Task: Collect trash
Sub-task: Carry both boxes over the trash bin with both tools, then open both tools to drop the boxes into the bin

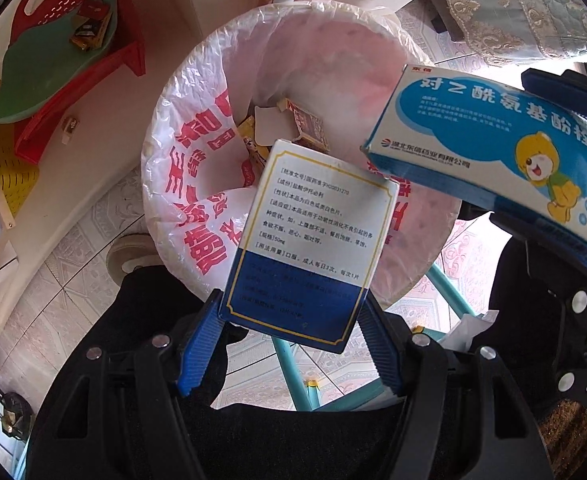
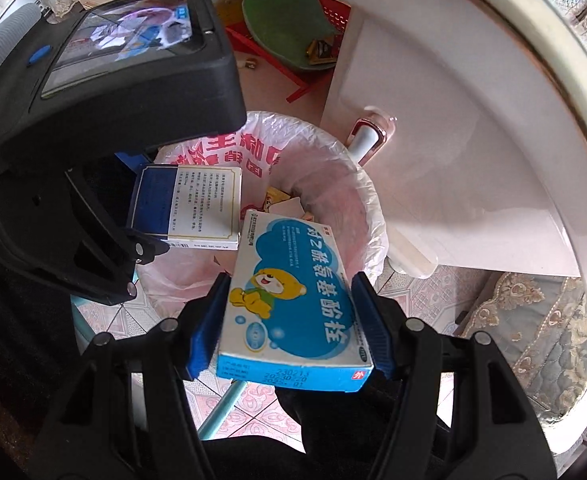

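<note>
Cabinet: white cabinet (image 2: 433,160) stands on the tiled floor (image 1: 77,256), just beside the bin; a handle shows on its door.
Stool: red plastic stool (image 1: 105,52) sits near the cabinet, a green leaf-shaped board (image 1: 41,72) lying across it, small dark packets on the board.
Bin: round trash bin (image 1: 197,216) lined with a white plastic bag bearing red lettering, open at the top, directly under both tools.
Bin contents: torn cartons (image 1: 293,124) and a yellow wrapper lie at the bottom.
Left gripper: left gripper (image 1: 289,344) points steeply down over the near rim of the bin; its blue pads press on both side edges of the box it carries.
White and blue box: white and blue box (image 1: 313,240) is pinched at its dark blue end, its white printed end hanging over the bin opening, not touching the liner.
Right gripper: right gripper (image 2: 289,336) points straight down, just beside the left one; pads clamp both long edges of its box.
Bear box: light blue bear box (image 2: 293,300) is held above the bin rim, clear of the bag, close to the other box but apart from it.
</note>
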Demonstrator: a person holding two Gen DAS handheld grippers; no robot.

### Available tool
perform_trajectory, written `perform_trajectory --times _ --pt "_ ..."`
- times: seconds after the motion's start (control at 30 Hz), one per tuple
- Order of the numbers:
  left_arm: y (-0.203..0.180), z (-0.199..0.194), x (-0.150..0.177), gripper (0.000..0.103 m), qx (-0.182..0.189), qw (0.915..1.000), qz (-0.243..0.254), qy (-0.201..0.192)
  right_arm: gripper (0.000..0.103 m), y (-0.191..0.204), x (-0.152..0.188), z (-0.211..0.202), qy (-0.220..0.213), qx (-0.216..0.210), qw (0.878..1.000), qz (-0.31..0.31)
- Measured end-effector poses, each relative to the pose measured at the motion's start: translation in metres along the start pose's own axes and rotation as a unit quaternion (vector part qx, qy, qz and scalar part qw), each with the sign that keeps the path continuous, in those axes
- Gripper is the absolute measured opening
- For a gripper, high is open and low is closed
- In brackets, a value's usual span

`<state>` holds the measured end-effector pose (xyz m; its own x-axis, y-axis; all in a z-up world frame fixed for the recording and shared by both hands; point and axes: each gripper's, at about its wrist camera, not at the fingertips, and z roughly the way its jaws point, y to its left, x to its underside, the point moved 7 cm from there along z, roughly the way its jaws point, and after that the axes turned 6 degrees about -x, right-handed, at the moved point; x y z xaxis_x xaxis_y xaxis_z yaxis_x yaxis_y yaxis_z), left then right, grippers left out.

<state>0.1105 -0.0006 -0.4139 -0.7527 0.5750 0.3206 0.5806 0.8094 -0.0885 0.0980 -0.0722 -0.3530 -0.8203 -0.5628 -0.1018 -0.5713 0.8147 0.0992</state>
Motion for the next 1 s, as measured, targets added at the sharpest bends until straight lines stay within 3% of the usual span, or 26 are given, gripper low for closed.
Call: perform_trajectory --times 0.4,0.6,0.7,1.0 --pt "-0.002 0.021 -0.01 0.065 0.004 0.9996 0.013 0.024 0.061 -0.01 0.003 0.025 0.022 -0.018 0.999 0.019" --pt "-0.002 0.026 -0.011 0.068 0.004 0.9989 0.015 0.044 0.062 -0.009 0.001 0.025 0.013 -0.028 0.999 0.012" --pt "-0.005 0.026 -0.01 0.075 0.002 0.9989 0.021 0.042 0.08 -0.005 0.0 0.019 0.002 -0.023 1.0 0.002" --pt "-0.003 0.018 -0.005 0.077 -0.001 0.9993 0.009 0.037 0.08 0.0 0.004 0.015 0.003 -0.033 0.999 0.011"
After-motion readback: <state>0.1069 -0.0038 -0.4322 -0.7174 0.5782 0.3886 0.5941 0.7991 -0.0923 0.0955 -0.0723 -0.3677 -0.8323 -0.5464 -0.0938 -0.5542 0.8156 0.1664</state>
